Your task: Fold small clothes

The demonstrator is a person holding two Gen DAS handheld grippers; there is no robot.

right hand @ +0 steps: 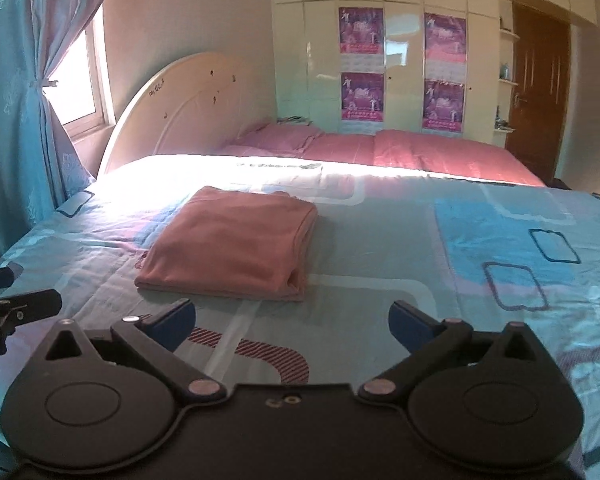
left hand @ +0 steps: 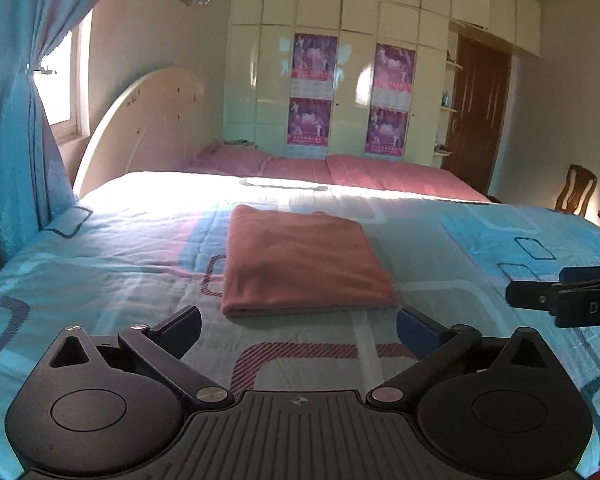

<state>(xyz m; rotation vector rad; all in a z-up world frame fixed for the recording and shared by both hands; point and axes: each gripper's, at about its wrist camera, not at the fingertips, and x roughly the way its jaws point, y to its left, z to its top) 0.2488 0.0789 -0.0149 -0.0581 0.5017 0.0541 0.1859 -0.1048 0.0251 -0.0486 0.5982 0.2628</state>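
A folded pink garment [left hand: 304,262] lies flat on a bed's blue patterned bedspread [left hand: 480,248], forming a neat rectangle with its layered edges facing the cameras. The left gripper [left hand: 299,330] hovers just short of the garment's near edge, released, its jaws spread wide and holding nothing. The right gripper [right hand: 292,326] is likewise released and empty, set a little to the right of the garment and clear of it. Behind the bed, a pink coverlet [right hand: 420,152] stretches toward a cream wardrobe [right hand: 400,40] hung with purple posters, beside a brown door [right hand: 536,92]; blue curtains [left hand: 16,120] frame a bright window at left.
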